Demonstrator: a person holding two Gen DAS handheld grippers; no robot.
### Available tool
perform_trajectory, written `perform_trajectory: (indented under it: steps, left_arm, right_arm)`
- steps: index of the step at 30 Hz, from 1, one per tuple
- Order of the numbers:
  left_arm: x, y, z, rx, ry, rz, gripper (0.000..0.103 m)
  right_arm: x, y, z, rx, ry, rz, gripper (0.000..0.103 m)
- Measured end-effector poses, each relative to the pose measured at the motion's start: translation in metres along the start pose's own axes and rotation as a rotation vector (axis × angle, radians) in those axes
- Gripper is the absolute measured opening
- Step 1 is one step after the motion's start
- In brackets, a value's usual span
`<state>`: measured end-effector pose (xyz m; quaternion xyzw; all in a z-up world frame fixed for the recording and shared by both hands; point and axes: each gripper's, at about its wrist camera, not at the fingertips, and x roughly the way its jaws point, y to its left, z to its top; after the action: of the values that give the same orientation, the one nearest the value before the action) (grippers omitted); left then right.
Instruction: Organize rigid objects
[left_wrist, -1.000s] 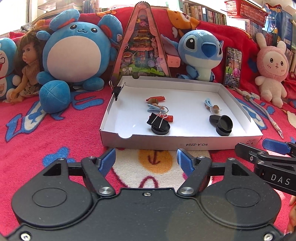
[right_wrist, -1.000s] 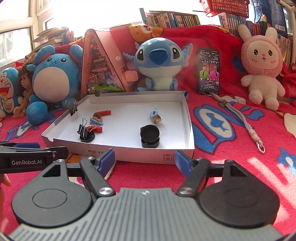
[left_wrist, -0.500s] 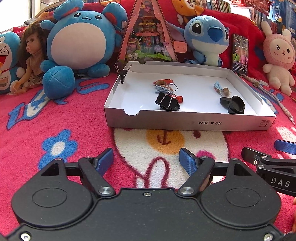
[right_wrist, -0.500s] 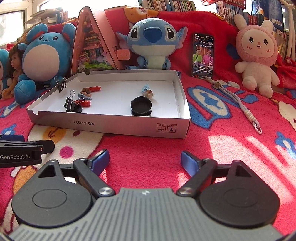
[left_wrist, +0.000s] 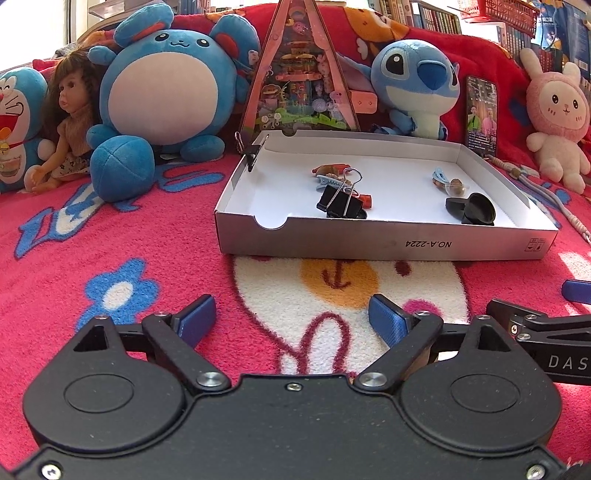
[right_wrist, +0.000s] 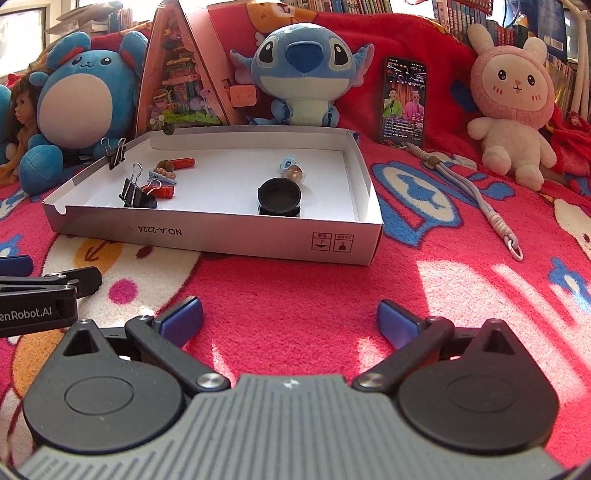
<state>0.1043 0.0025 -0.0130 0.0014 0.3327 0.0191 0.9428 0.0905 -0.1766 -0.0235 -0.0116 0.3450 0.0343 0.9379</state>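
On the red blanket (left_wrist: 147, 236), the white box (right_wrist: 221, 236) holds a black binder clip (left_wrist: 341, 206), stiff and light, so its wire loops look easiest to pinch. Left gripper (left_wrist: 291, 319) and right gripper (right_wrist: 290, 319) hang short of the box, fingers wide and empty, having just been opening.

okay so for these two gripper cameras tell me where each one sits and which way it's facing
Left wrist: sits on the left gripper, low over the red blanket, facing the white box; its own open jaws show, with the right gripper at the right edge.
Right wrist: sits on the right gripper, facing the white box from further right; its own open jaws show, with the left gripper at the left edge.
Shared: the box, the black binder clip, the blue plush and the phone.
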Motion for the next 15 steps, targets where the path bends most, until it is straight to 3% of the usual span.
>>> perform_trajectory:
  steps: [7, 15]
  left_arm:
    - [0.002, 0.0026, -0.0005, -0.019, 0.012, 0.018, 0.102]
    - [0.0027, 0.003, -0.0008, -0.02, 0.015, 0.021, 0.103]
  right_arm:
    - [0.0004, 0.0003, -0.0005, -0.006, 0.003, -0.005, 0.103]
    - [0.0004, -0.0002, -0.0005, -0.004, 0.003, -0.003, 0.103]
